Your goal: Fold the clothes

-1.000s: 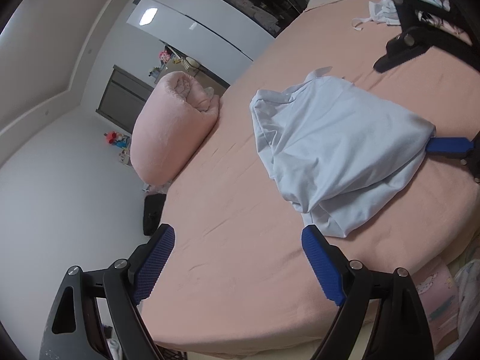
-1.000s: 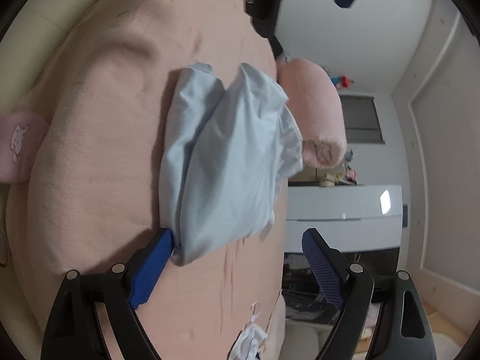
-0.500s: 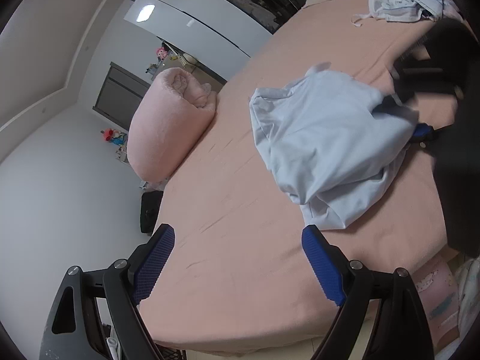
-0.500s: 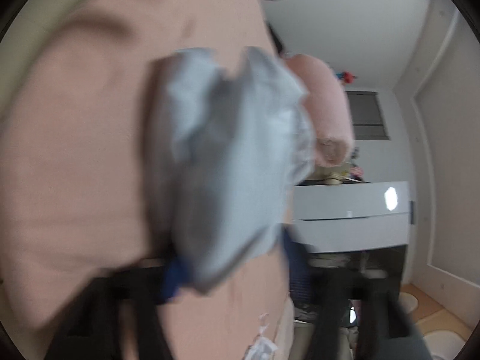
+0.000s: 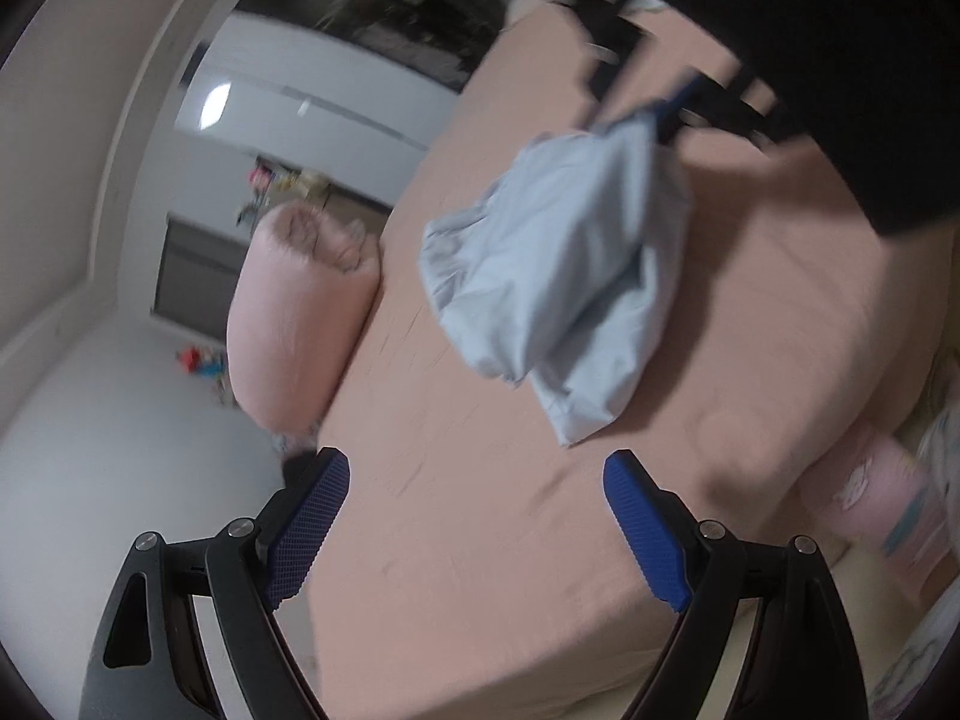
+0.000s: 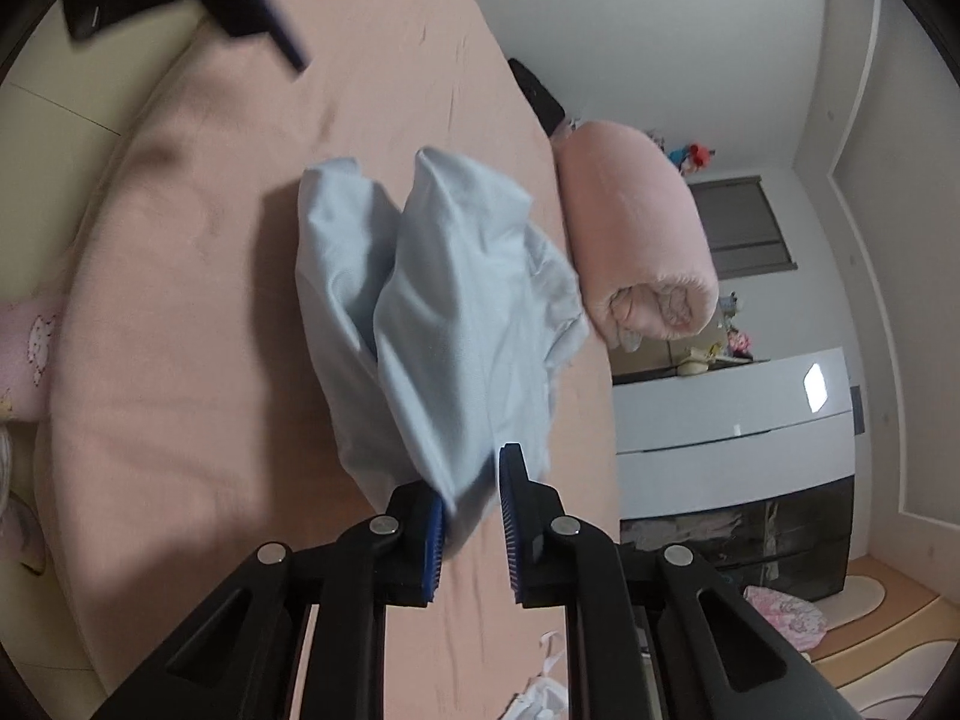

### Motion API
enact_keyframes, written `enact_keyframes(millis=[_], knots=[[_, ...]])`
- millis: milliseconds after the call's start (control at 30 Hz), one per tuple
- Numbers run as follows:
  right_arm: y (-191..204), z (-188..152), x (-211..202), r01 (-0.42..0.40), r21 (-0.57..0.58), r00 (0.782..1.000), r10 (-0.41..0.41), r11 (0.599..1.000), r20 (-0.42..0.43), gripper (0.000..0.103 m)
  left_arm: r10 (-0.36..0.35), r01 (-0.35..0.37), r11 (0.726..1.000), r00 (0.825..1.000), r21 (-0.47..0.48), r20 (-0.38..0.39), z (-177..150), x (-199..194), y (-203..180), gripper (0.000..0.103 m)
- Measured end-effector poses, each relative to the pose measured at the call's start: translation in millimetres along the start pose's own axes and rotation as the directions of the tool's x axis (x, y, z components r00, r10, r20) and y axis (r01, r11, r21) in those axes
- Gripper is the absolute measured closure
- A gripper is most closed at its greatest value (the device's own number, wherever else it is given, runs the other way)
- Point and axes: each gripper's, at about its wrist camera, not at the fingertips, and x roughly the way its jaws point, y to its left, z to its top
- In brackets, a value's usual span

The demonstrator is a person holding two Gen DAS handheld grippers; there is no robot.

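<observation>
A crumpled light blue garment hangs partly lifted above the pink bed sheet. My right gripper pinches the garment's near corner, its jaws closing with the cloth between the blue pads. In the left wrist view it shows blurred as the right gripper holding the garment's far top corner. My left gripper stands wide open over bare sheet, short of the garment's lower edge, with nothing between its fingers. Its fingers show at the top of the right wrist view.
A rolled pink duvet lies along the bed's edge beside the garment. A pink patterned pillow sits at the bed's other side. A white dresser stands past the bed. More white clothing lies near the right gripper.
My right gripper closed on the garment's corner and raised it, pulling the cloth up off the sheet. My left gripper stayed open, rolled, and dropped a little toward the bed.
</observation>
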Motion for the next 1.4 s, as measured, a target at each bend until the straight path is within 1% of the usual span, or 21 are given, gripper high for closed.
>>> enact_keyframes(millis=[67, 133, 200, 300, 400, 500, 633, 767, 833, 933, 1000, 1100, 1167, 1267, 1333, 1400], knots=[[-4, 0, 0, 0.015, 0.003, 1.0, -0.015, 1.0, 0.0, 0.09, 0.015, -0.016, 0.999, 0.999, 0.031, 0.031, 5, 1, -8, 0.016], [-3, -3, 3, 0.017, 0.001, 1.0, -0.017, 1.0, -0.009, 0.09, 0.026, -0.028, 0.999, 0.998, 0.03, 0.054, 7, 6, -10, 0.015], [-2, -5, 10, -0.008, -0.001, 1.0, 0.008, 1.0, -0.027, 0.09, 0.022, -0.025, 0.999, 0.998, 0.034, 0.066, 10, 10, -12, 0.015], [-6, -4, 19, -0.006, -0.005, 1.0, 0.006, 1.0, -0.023, 0.09, 0.033, -0.038, 0.998, 0.996, 0.059, 0.087, 13, 10, -14, 0.015], [-4, -4, 20, -0.004, -0.013, 1.0, 0.004, 1.0, -0.009, 0.09, 0.055, -0.064, 0.993, 0.995, 0.102, 0.083, 12, 16, -21, 0.014], [3, -4, 18, 0.011, -0.036, 1.0, -0.011, 0.999, 0.005, 0.09, 0.102, -0.113, 0.979, 0.992, 0.171, 0.074, 8, 23, -31, 0.014], [12, -6, 15, 0.039, -0.055, 0.999, -0.038, 0.998, 0.022, 0.09, 0.117, -0.14, 0.959, 0.987, 0.247, 0.106, 11, 24, -44, 0.014], [15, -8, 11, 0.081, -0.056, 0.996, -0.079, 0.995, 0.041, 0.09, 0.138, -0.176, 0.925, 0.981, 0.337, 0.133, 15, 30, -61, 0.014], [12, -8, 10, 0.092, -0.05, 0.995, -0.09, 0.994, 0.051, 0.09, 0.135, -0.173, 0.924, 0.982, 0.341, 0.134, 16, 34, -61, 0.014], [13, -10, 10, 0.121, -0.072, 0.991, -0.117, 0.99, 0.063, 0.09, 0.134, -0.17, 0.928, 0.983, 0.331, 0.127, 19, 39, -58, 0.014], [12, -9, 13, 0.134, -0.078, 0.99, -0.13, 0.988, 0.06, 0.09, 0.126, -0.165, 0.93, 0.983, 0.328, 0.136, 20, 36, -56, 0.014], [11, -9, 10, 0.142, -0.066, 0.988, -0.137, 0.988, 0.069, 0.09, 0.063, -0.101, 0.948, 0.989, 0.302, 0.133, 19, 25, -51, 0.013], [10, -9, 9, 0.147, -0.058, 0.987, -0.142, 0.987, 0.075, 0.09, 0.05, -0.088, 0.955, 0.989, 0.283, 0.14, 17, 22, -51, 0.013], [8, -9, 9, 0.15, -0.059, 0.986, -0.144, 0.987, 0.09, 0.09, 0.063, -0.105, 0.941, 0.988, 0.32, 0.139, 12, 28, -62, 0.012], [8, -9, 11, 0.163, -0.078, 0.983, -0.155, 0.984, 0.097, 0.09, 0.061, -0.104, 0.941, 0.988, 0.322, 0.14, 11, 28, -64, 0.011], [7, -9, 12, 0.173, -0.088, 0.981, -0.164, 0.981, 0.1, 0.09, 0.075, -0.119, 0.943, 0.986, 0.312, 0.148, 12, 26, -63, 0.003]])
